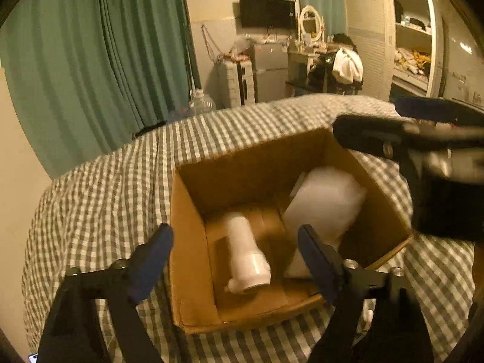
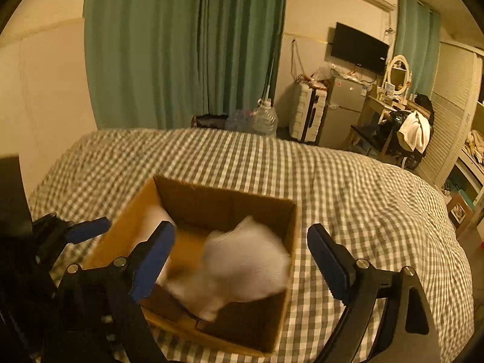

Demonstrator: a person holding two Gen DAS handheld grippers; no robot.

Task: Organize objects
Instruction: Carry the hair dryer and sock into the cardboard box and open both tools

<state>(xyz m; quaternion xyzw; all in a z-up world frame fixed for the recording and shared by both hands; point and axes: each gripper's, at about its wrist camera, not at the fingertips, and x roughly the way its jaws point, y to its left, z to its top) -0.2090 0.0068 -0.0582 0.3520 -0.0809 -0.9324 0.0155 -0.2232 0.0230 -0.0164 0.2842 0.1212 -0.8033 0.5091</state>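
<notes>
We see an open cardboard box [image 1: 193, 242] sitting on a bed covered with a gray-and-white checked bedspread [image 1: 99, 199]. Inside the box, on its left side in the left wrist view, a white bottle [image 1: 246, 257] lies on its side with its cap end toward the camera. Beside it, against the right wall of the box, rests a pale, translucent white package [image 1: 325, 202]; in the right wrist view it shows only as a blurred white shape [image 2: 242, 263], so we cannot tell its exact form.

Our left gripper [image 1: 236, 260] hangs over the near edge of the box with its blue-padded fingers spread wide and nothing between them. Our right gripper [image 2: 240, 257] is also spread wide and empty, poised above the box, with one finger over the box interior and the other over the bedspread to the box's right. In the left wrist view the right gripper [image 1: 393, 121] reaches in from the right above the far corner of the box.

Beyond the bed hang green curtains [image 2: 181, 48], and further off stand a large clear water bottle [image 2: 266, 118], a white suitcase [image 2: 307, 115], a small gray fridge [image 2: 341, 112] and a wall-mounted TV [image 2: 358, 48].
</notes>
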